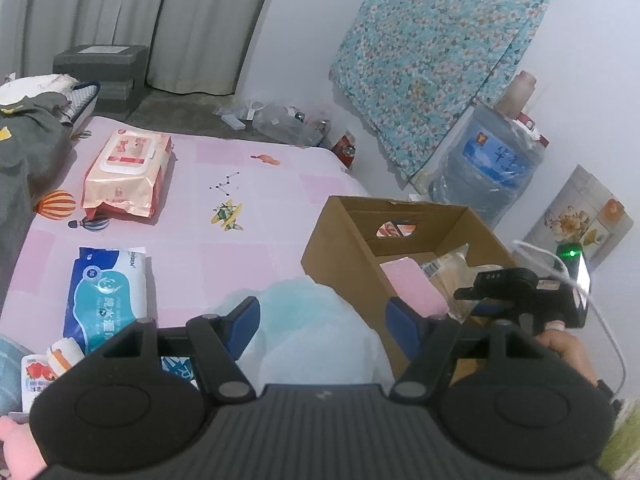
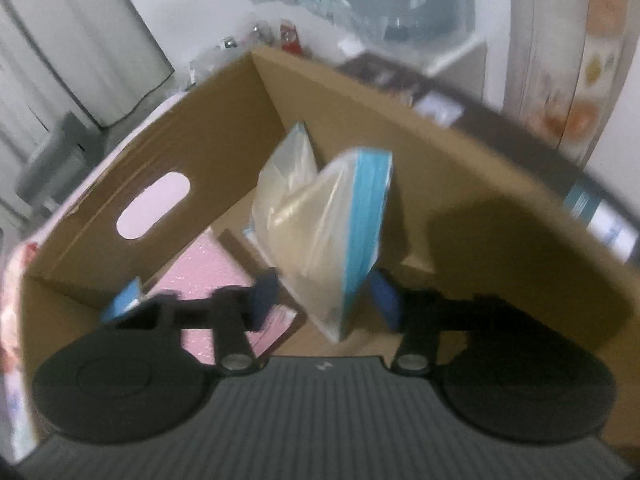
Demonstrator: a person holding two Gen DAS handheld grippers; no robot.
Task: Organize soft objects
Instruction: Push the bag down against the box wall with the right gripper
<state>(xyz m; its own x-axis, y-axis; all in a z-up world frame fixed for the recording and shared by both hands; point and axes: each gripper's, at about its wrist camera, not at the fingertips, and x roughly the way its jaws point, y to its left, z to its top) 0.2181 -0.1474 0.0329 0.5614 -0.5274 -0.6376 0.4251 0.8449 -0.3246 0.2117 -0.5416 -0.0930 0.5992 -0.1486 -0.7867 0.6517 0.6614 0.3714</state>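
Landmark: cardboard box (image 1: 344,240), open-topped, standing on the bed (image 1: 248,216) near its corner.
Right gripper (image 2: 324,300): reaching down into the box; its fingers (image 2: 384,298) stand a little apart on either side of a clear bag of blue items (image 2: 340,232); blur hides whether the pads press on it.
Box contents: the clear bag stands upright inside; a pink pad (image 2: 208,280) lies flat on the box floor.
Left gripper (image 1: 320,324): just beside the box; fingers (image 1: 240,326) released, spread around a pale blue plastic bag (image 1: 304,320) without gripping it.
Outside the box: blue tissue pack (image 1: 106,296) and pink wipes pack (image 1: 126,172) lie on the bed, well apart from the box.
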